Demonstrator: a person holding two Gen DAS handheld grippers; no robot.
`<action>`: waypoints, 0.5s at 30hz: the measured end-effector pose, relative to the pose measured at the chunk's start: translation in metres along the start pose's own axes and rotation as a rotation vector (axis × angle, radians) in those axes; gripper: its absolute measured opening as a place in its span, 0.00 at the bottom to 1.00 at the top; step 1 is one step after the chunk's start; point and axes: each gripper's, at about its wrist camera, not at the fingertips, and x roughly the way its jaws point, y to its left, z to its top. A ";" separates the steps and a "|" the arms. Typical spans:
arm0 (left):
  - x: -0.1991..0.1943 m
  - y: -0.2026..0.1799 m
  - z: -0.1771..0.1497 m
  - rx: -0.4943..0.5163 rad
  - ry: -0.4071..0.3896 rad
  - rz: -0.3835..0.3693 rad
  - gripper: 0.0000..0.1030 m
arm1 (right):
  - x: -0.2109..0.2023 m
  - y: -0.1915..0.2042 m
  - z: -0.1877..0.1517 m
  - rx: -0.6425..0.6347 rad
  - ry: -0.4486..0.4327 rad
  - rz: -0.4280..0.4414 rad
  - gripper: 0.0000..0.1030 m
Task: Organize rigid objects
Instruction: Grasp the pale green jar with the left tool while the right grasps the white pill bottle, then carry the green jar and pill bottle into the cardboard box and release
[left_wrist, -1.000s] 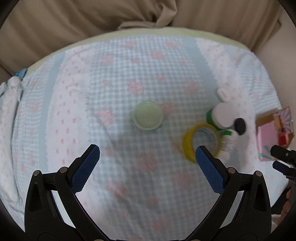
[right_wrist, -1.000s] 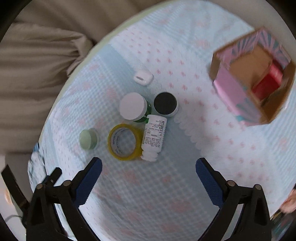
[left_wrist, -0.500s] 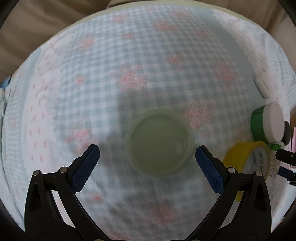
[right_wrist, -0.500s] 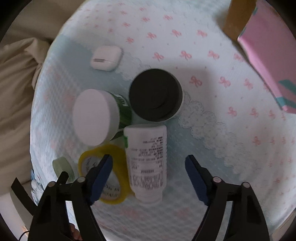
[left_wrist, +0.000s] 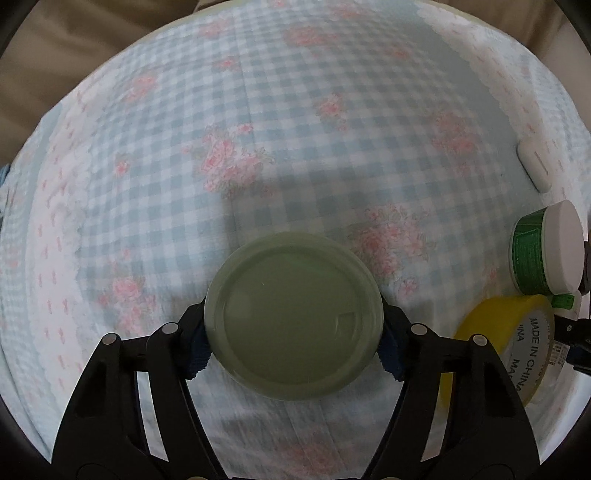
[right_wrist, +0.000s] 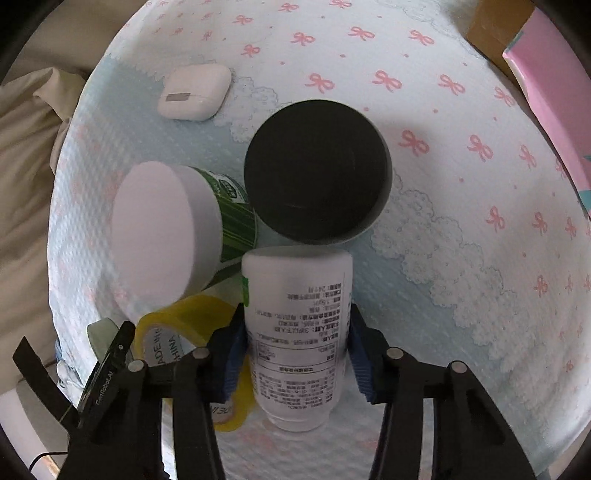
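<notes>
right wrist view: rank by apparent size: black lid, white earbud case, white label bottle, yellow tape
1. white label bottle and black lid: similar, bottle nearer the camera, unsure
2. yellow tape: partly hidden
3. white earbud case

Jars (right_wrist: 317, 181), tape (left_wrist: 517, 339) on gingham bedspread (left_wrist: 295, 110)

The light is soft and even, like daytime. Gray shadows lie on the checked cloth (left_wrist: 314, 122). Both pictures bend round at the dark edges. The cloth looks a bit blurry.
</notes>
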 end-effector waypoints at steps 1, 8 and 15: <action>0.000 0.000 0.000 -0.002 -0.002 -0.001 0.66 | 0.000 0.001 0.000 0.001 -0.001 0.001 0.45; -0.009 -0.001 -0.006 0.004 0.004 0.007 0.66 | -0.004 -0.005 0.001 0.007 -0.006 0.026 0.45; -0.044 -0.003 -0.017 -0.029 -0.029 0.000 0.66 | -0.025 -0.015 -0.001 -0.013 -0.036 0.049 0.45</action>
